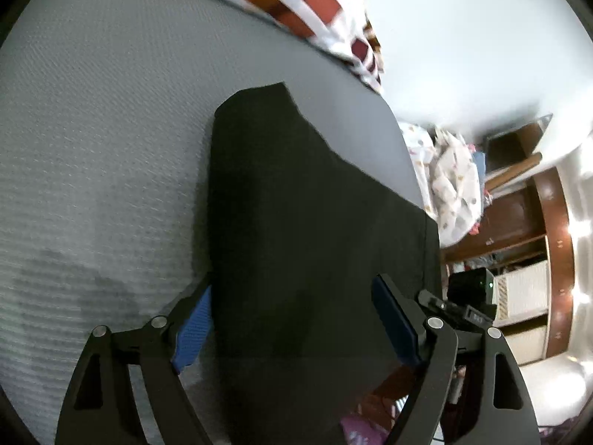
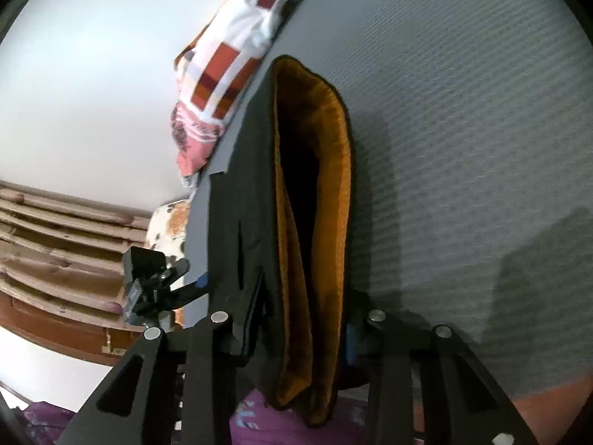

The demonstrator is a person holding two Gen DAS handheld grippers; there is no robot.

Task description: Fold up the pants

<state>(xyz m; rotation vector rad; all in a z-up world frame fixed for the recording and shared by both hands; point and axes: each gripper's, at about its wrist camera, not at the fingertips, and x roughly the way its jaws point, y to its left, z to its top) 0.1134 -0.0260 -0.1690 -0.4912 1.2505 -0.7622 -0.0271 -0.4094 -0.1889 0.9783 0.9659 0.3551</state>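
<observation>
Black linkage arms and blue pads of the left gripper (image 1: 292, 322) fill the bottom of the left wrist view. Its jaws are spread wide, one pad at the lower left and one at the lower right, with the near end of the black pants (image 1: 296, 204) seen between them. No pressing of the pads on the cloth can be made out.

From the centre of that frame the pants are laid as a broad dark slab on the grey textured mattress (image 1: 92, 148), running up toward a chequered red-and-white blanket (image 1: 296, 3) at the top edge. A white patterned cloth (image 1: 448, 181) is bunched at the right, beside brown wooden shelves (image 1: 519, 222).

In the right wrist view the right gripper (image 2: 304, 330) is seen at the bottom centre, its jaws drawn narrow. The pants (image 2: 255, 193) are held between them. The garment is folded over, so that an orange lining (image 2: 333, 170) is shown along the open edge, and its near end hangs down over a purple cloth (image 2: 252, 422) at the bottom. The pads are mostly hidden by the fabric. The left gripper (image 2: 163, 289) is visible at the left of this frame, beside the pants' edge.
</observation>
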